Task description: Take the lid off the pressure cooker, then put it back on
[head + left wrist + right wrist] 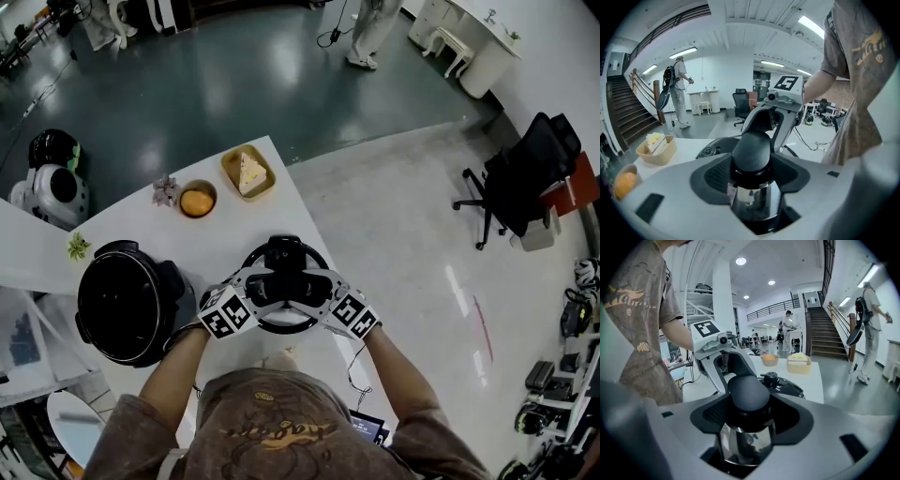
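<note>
- The lid (pixel 284 251) lies on the white table (pixel 230 230), just right of the open pressure cooker (pixel 127 302).
- The left gripper (pixel 267 289) and right gripper (pixel 305 289) meet at its centre.

Bare table (pixel 239 230) behind the lid (pixel 281 248) — cooker pot (pixel 127 302) crowds its left.

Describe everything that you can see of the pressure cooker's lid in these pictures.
The lid is round and black, of a dark glossy material. It lies flat on the white table, off the open pot, which stands to its left in the head view. A black domed knob on a shiny metal stem rises from its middle, with a small valve beside it. The left gripper and right gripper meet from opposite sides, jaws closed on the knob.
</note>
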Available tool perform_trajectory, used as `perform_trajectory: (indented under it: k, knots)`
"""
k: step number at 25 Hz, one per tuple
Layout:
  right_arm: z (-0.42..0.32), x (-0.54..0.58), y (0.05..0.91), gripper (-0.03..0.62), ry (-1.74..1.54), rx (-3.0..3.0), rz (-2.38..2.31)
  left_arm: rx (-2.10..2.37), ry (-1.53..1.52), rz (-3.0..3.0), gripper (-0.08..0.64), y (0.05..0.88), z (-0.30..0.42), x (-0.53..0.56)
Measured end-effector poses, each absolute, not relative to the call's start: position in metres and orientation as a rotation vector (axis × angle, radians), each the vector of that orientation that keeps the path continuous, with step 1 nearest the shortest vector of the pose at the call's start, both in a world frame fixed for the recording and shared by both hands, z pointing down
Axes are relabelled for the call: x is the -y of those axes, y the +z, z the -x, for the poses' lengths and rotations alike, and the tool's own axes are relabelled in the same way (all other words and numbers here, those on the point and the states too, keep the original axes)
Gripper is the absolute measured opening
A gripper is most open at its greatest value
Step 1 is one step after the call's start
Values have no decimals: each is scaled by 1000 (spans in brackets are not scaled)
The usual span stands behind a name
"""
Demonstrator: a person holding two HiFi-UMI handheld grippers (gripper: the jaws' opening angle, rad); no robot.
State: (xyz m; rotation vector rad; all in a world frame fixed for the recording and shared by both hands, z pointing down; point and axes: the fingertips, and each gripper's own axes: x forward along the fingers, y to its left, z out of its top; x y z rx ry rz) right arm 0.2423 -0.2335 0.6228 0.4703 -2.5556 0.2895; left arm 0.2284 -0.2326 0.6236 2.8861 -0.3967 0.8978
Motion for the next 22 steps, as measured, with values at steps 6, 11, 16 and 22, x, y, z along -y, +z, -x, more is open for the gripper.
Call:
perform_trajectory:
  k: [6,11,16,22]
  knots:
    - [-244,230,612,268,337,2559,-460,357,902,-2862,258,613,-229,230]
    - [-248,226,585,268,358,2551,-459,365,891,-2873,257,582,-231,226]
    - [-246,228,541,270,316,2597,-494,398,896,-2923,258,539,-231,227]
    - [-246,228,485,270,262,2611,-522,448,879,-2984,259,483,-231,227]
